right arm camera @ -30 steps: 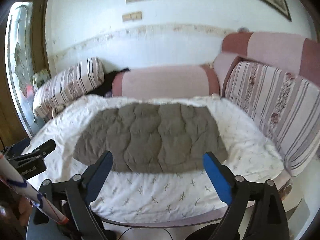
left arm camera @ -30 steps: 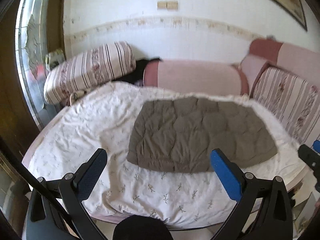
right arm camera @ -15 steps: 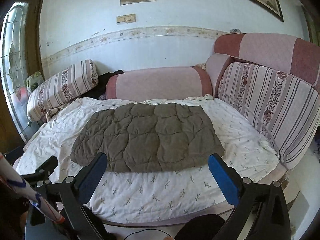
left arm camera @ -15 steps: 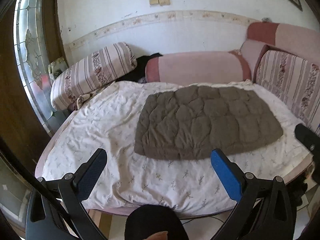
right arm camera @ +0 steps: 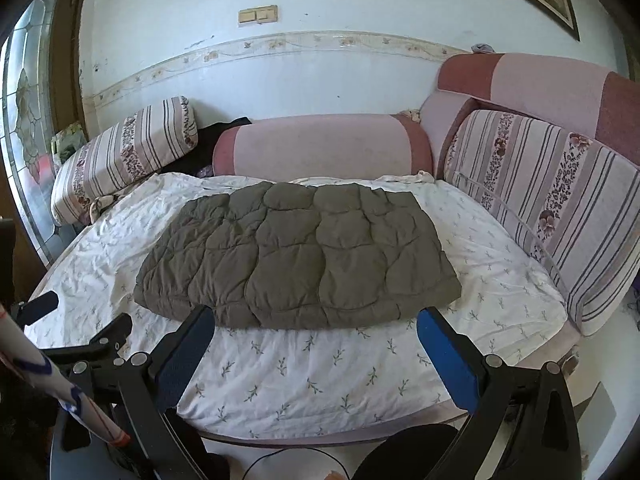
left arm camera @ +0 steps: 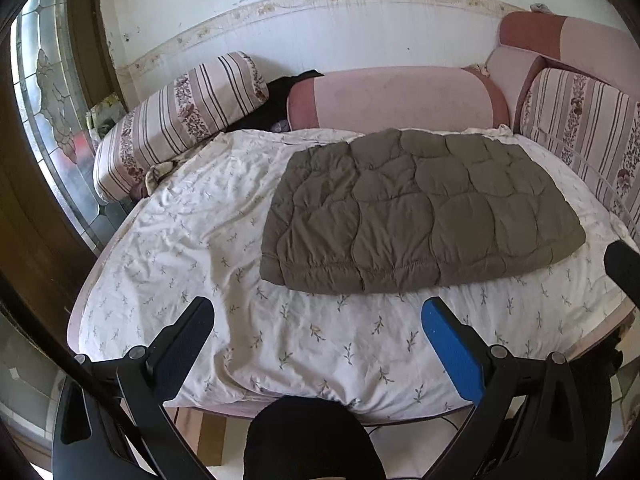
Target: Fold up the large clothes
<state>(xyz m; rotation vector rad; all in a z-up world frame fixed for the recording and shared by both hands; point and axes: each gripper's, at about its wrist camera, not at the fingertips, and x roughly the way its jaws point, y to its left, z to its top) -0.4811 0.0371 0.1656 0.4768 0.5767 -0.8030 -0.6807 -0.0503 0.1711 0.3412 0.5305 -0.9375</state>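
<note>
Sheet (left arm camera: 168,248): white with small sprigs, lying rumpled across the sofa seat.
Striped bolster (right arm camera: 124,156): leaning at the sheet's far left corner.
Pink bolster (right arm camera: 320,146): lying along the far edge.
Striped back cushion (right arm camera: 552,204): standing along the right edge.
Switch plate (right arm camera: 258,15): sitting on the wall above.

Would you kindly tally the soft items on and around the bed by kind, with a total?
Quilted brown garment: 1
Striped floral cushions: 2
Pink bolster: 1
White printed sheet: 1
Total: 5
</note>
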